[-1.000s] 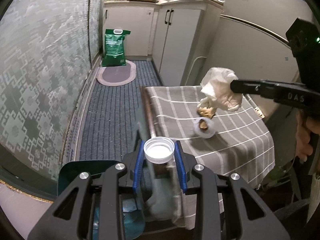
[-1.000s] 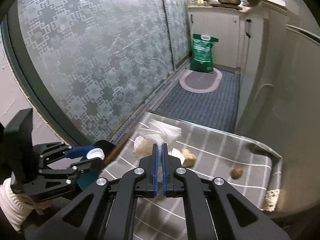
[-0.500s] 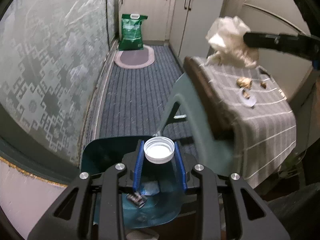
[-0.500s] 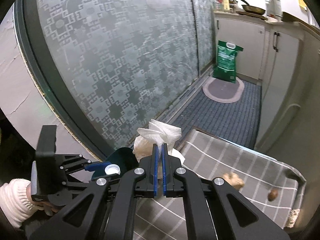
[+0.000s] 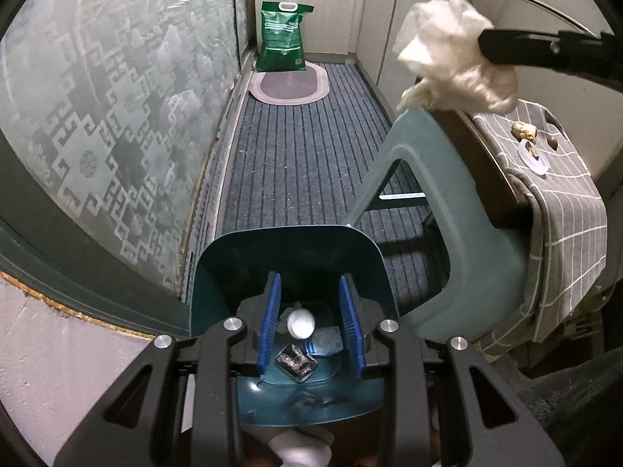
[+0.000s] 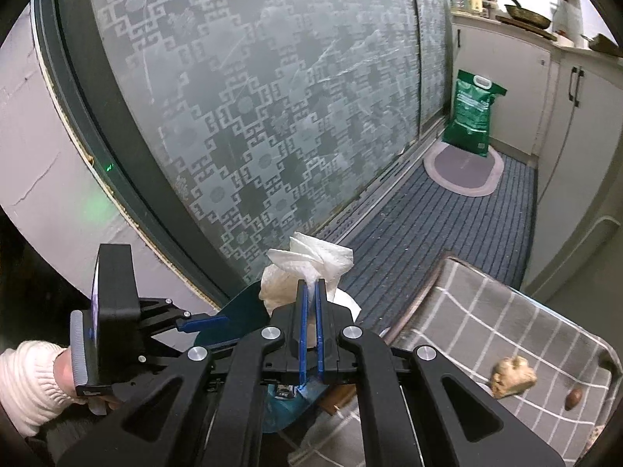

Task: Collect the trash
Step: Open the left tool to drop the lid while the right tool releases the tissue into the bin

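Note:
My left gripper hangs over the teal trash bin, its blue pads apart and touching nothing. Below them a plastic bottle with a white cap lies inside the bin beside a dark crumpled wrapper. My right gripper is shut on a crumpled white tissue, held in the air past the table's left edge, above the bin. In the left wrist view the tissue hangs at the upper right, well above the bin.
A teal plastic stool leans against the table with the grey checked cloth. A beige lump, a brown nut and a white ring lie on the cloth. The frosted glass door runs along the left; a green bag stands beyond.
The bottle has left my left gripper's pads and dropped into the bin as that gripper came down over it. My right gripper carried the tissue left, off the table toward the bin.

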A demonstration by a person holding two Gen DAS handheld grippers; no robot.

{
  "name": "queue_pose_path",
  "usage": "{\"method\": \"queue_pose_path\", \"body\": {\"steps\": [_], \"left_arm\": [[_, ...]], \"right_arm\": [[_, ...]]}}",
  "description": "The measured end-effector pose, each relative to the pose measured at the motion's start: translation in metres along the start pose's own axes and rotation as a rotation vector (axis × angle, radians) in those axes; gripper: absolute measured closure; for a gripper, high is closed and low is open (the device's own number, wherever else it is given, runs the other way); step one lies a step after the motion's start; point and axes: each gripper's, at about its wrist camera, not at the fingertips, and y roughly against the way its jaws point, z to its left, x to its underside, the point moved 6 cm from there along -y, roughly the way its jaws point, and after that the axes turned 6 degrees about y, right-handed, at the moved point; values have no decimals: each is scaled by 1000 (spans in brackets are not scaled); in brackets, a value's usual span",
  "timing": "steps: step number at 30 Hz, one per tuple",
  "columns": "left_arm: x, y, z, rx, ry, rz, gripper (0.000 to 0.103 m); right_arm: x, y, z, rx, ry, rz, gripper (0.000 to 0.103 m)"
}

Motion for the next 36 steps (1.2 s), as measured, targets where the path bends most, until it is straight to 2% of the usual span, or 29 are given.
{"method": "queue_pose_path", "body": {"steps": [13,19,24,36], "left_arm": [[-1,24,30,-4,50,-46,72],[-1,38,45,-10,70,-72,78],[-5,51,52,-5,80,-103,84],[-11,81,63,19,115,-164,86]], "right_arm": [[9,-52,30,-25,46,126,100],[16,-77,48,-42,76,189,100],[28,-96,59,-54,94,255,100],[65,-139,77,-37,166,435,100]]}}
